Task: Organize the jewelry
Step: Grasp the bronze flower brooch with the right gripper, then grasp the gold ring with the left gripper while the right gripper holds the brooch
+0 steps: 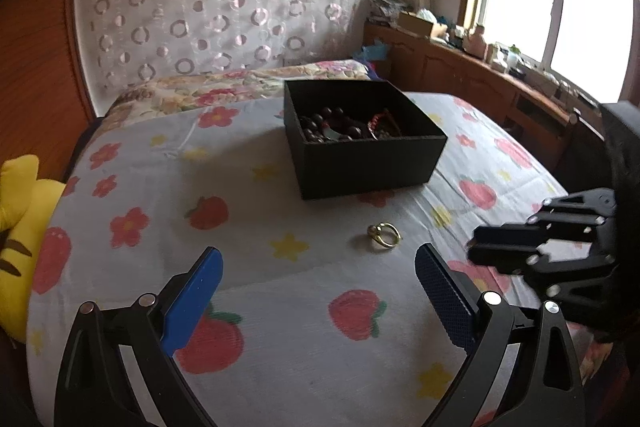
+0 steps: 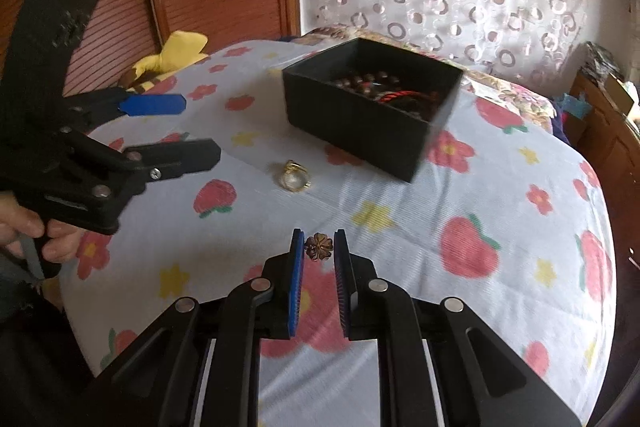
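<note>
Left wrist view: left gripper [image 1: 318, 277] jaws wide, nothing btwn them, over the flowered sheet [image 1: 248, 211]. Gold ring [image 1: 384, 235] lies on the sheet just ahead, nearer the rt pad than the left, untouched. Black box [image 1: 362, 137] sits further back, open top, dark beads and a red bit inside. Right gripper [image 1: 474, 251] comes in from the right edge, side-on, jaws nearly together; what they hold can't be made out from here. Yellow plush [image 1: 20, 227] at left edge.

Right wrist view: right gripper [image 2: 319, 247] jaws narrow, pinched on a small brown flower charm [image 2: 319, 247] at the tips. Ring [image 2: 293, 177] on the sheet [image 2: 420, 227] ahead, btwn charm and box [image 2: 360, 115], near the box's front corner. Left gripper [image 2: 202, 129] at left, jaws apart, empty, pointing twd the ring; a hand [image 2: 32, 231] grips its handle. Plush [image 2: 176, 55] behind.
</note>
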`<state>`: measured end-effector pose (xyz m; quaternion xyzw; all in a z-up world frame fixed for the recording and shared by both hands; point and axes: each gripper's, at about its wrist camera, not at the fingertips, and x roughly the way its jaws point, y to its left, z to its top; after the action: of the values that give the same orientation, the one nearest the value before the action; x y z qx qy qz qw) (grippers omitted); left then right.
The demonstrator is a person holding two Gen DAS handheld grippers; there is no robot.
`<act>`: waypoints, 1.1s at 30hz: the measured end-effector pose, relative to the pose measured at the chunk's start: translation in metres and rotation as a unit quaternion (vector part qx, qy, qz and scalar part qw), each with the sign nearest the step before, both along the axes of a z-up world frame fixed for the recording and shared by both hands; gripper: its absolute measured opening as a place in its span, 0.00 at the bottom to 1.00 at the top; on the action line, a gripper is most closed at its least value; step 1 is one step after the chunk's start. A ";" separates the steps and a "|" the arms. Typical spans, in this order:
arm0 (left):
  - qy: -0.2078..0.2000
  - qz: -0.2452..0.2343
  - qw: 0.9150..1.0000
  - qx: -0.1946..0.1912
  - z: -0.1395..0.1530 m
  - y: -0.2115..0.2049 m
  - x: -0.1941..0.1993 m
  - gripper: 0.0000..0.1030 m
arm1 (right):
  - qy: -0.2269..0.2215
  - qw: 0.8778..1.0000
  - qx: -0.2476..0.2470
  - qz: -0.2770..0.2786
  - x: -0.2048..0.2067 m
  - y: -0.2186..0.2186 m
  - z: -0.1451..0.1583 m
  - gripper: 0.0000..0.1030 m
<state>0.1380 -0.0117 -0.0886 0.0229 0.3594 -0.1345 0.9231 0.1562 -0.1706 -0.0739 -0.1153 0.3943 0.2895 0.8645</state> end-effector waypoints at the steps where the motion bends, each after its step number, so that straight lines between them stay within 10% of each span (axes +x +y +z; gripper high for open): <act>1: 0.001 -0.002 1.000 0.002 -0.001 -0.002 0.001 0.91 | -0.002 1.000 0.002 -0.004 -0.002 -0.005 0.001 0.16; 14: 0.009 -0.033 0.999 0.022 -0.003 -0.034 0.016 0.89 | -0.009 0.999 0.020 -0.041 -0.017 -0.040 -0.006 0.16; 20: 0.045 -0.055 0.997 0.034 -0.013 -0.048 0.030 0.54 | -0.009 0.999 0.025 -0.046 -0.018 -0.044 -0.010 0.16; 33: 0.055 -0.071 0.994 0.063 -0.022 -0.064 0.038 0.24 | -0.007 0.998 0.032 -0.048 -0.018 -0.046 -0.010 0.16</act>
<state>0.1763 -0.0761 -0.1104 0.0994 0.4147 -0.1773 0.8870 0.1384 -0.2167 -0.0841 -0.0707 0.3839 0.2593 0.8834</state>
